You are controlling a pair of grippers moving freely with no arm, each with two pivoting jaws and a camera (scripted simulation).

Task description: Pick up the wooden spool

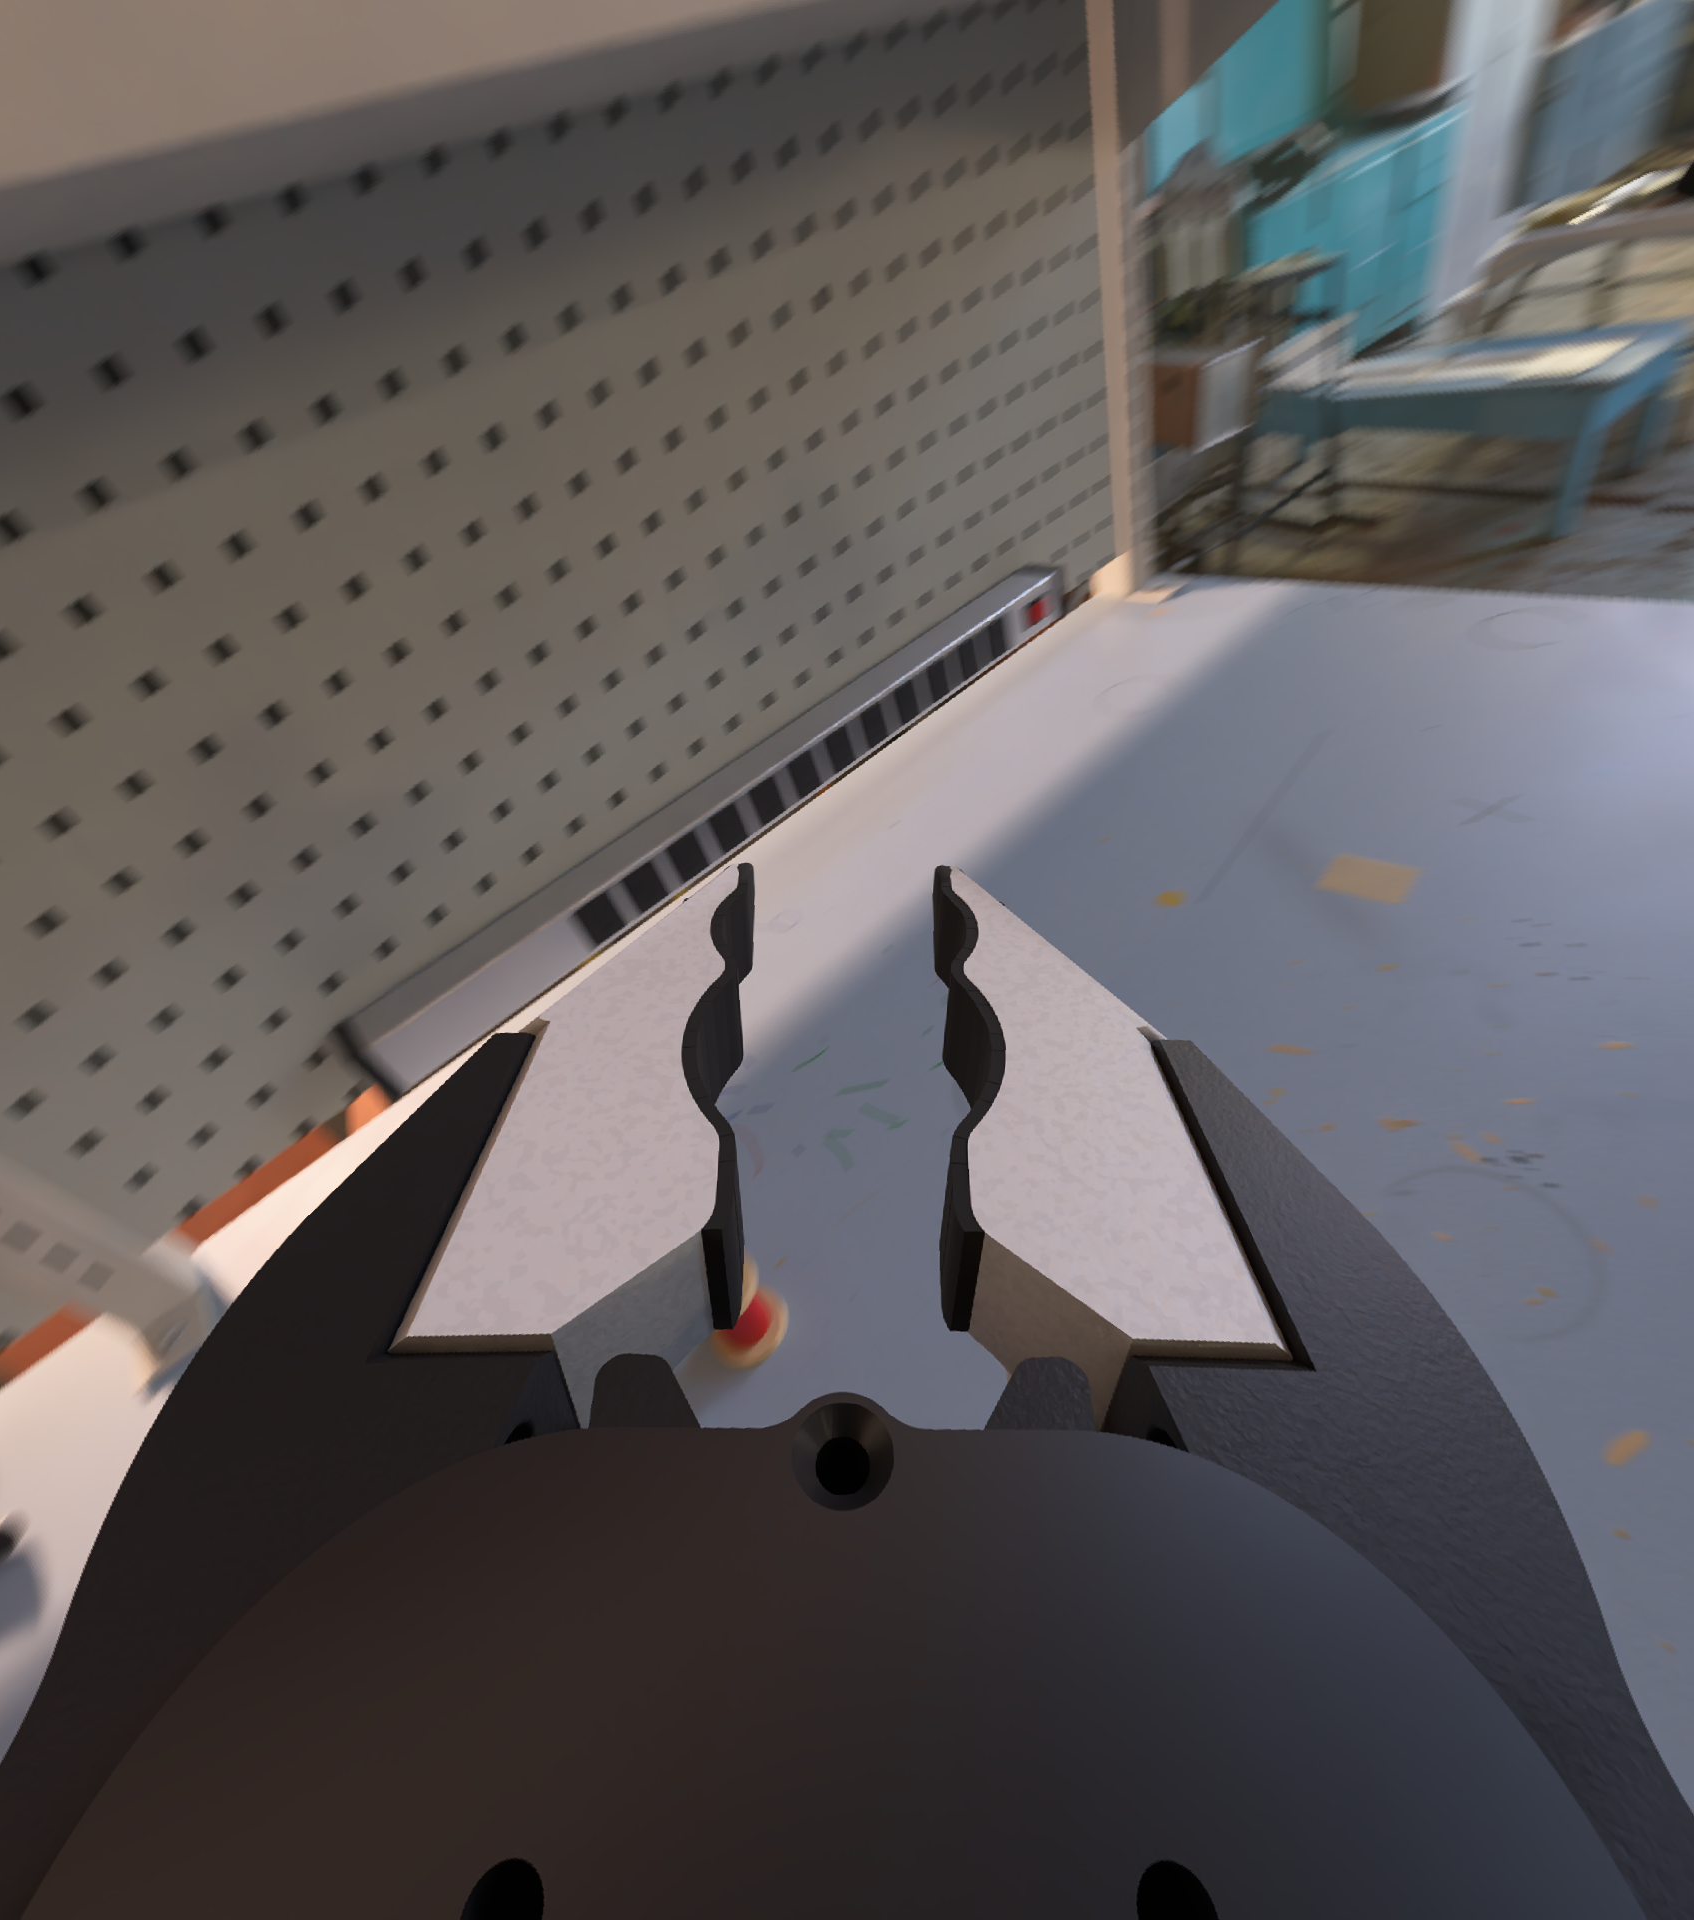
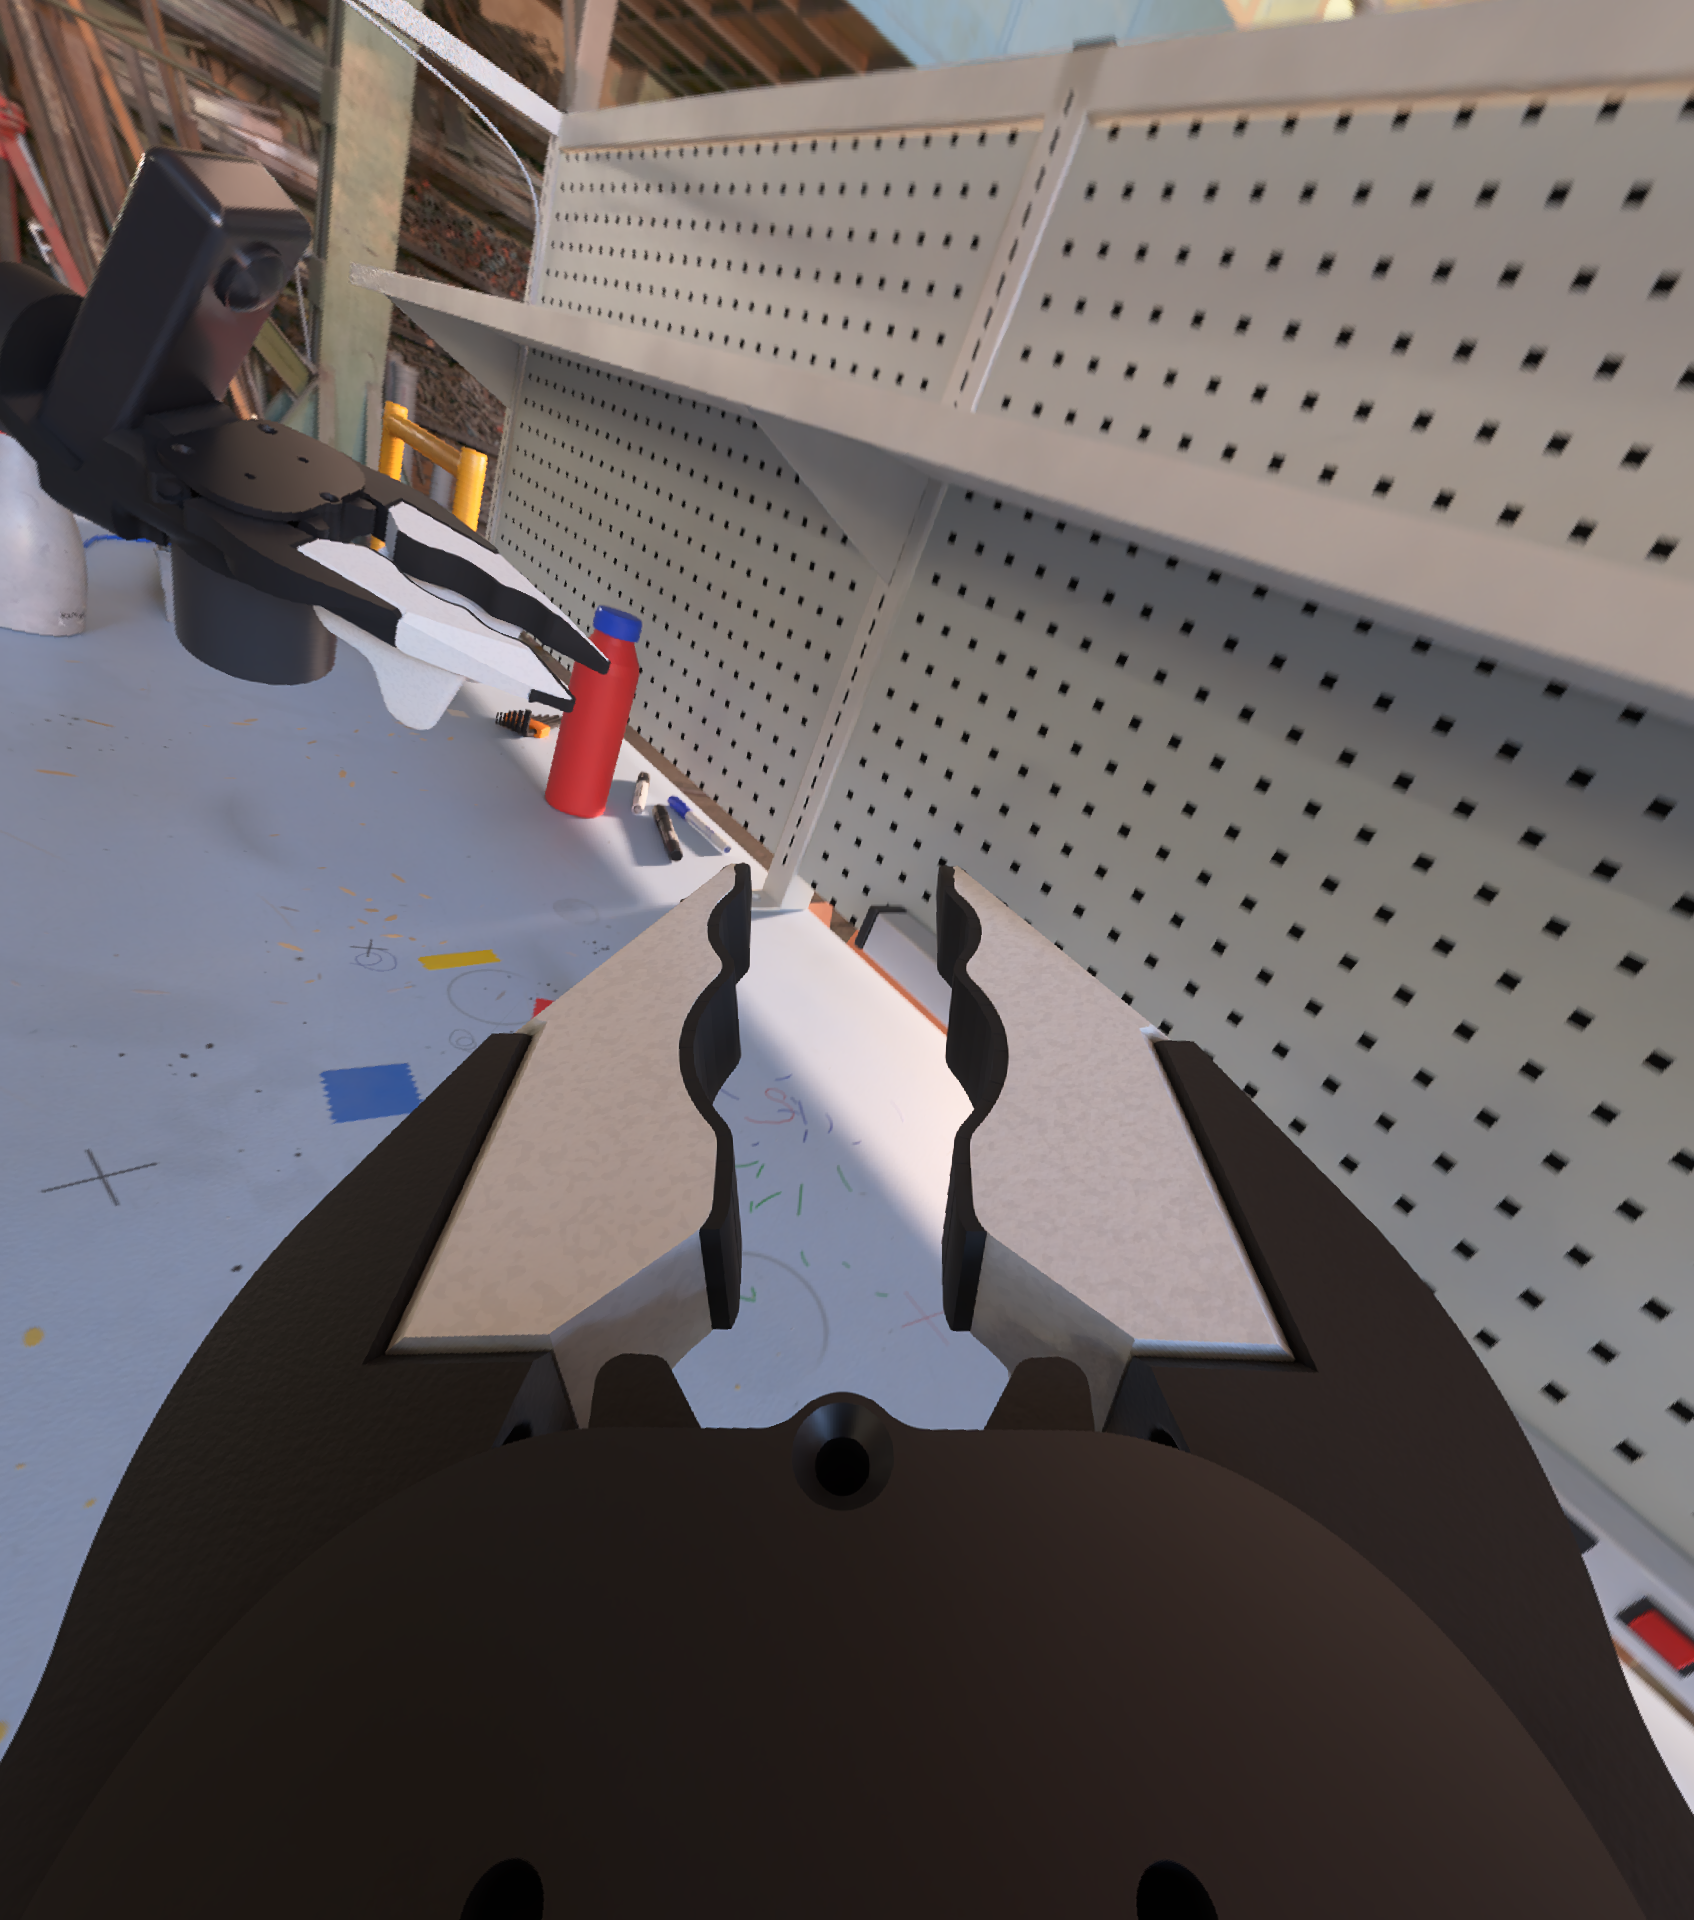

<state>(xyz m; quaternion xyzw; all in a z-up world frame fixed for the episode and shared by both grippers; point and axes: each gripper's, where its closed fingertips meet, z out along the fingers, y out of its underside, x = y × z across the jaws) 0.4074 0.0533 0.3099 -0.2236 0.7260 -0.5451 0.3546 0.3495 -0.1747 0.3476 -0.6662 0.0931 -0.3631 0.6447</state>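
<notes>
The wooden spool (image 1: 752,1328) is small, wound with red thread, and stands on the pale worktop (image 1: 1342,1039). Only part of it shows, low in the left wrist view, beside the base of my left gripper's left finger, which hides the rest. My left gripper (image 1: 841,883) is open and empty, held above the worktop with its tips well past the spool. It also shows far left in the right wrist view (image 2: 581,681). My right gripper (image 2: 841,883) is open and empty above the worktop near the pegboard wall. The spool does not show in the right wrist view.
A pegboard wall (image 2: 1342,831) with a shelf (image 2: 926,447) runs along the back. A power strip (image 1: 822,748) lies at its foot. A red bottle (image 2: 594,727), markers (image 2: 668,831), a black cup (image 2: 245,634) and a white bottle (image 2: 17,551) stand at the left.
</notes>
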